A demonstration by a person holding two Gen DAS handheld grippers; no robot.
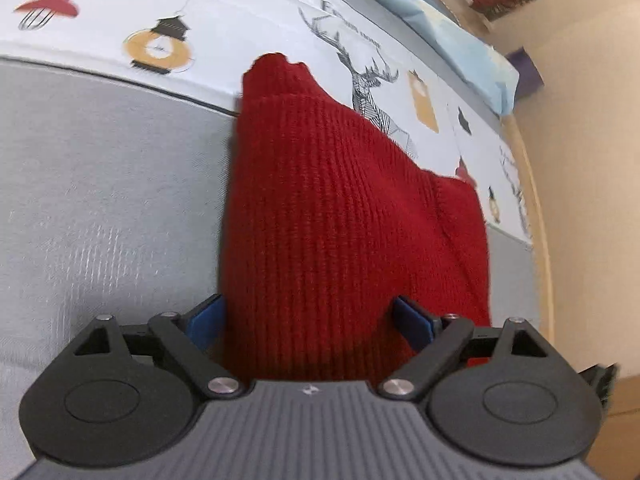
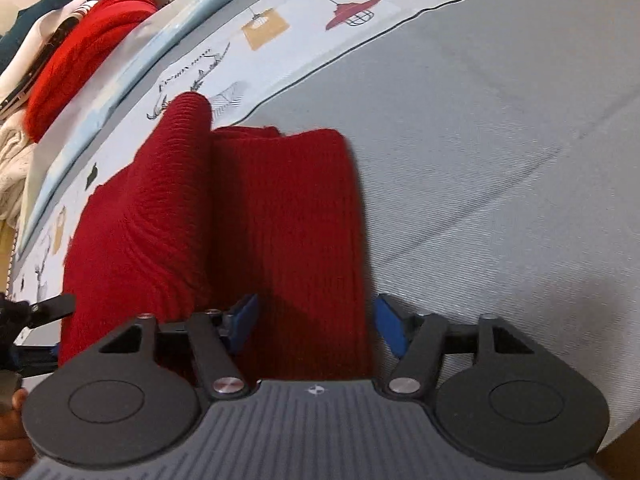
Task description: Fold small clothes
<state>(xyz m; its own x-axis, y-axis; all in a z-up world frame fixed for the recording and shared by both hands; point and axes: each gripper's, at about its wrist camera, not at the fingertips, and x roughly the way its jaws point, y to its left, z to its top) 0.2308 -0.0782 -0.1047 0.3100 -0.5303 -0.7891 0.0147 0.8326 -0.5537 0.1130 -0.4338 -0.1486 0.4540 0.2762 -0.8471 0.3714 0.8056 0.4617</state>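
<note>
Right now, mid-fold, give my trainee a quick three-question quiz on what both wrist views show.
1. True or false: the red knit garment lies between the open left tongs.
2. What does the garment lie on? A) bare wood B) grey cloth with a printed border C) a tray
3. Fill in: in the right wrist view, the right tongs straddle the garment's ___ folded edge.

Key: 1 true; 2 B; 3 right

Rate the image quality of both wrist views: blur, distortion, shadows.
Left wrist view: strong fisheye bending of the printed cloth, soft blur throughout, the red knit garment evenly lit. Right wrist view: same curvature, blurred garment edge, a dark shadow on the knit near the right gripper.
</note>
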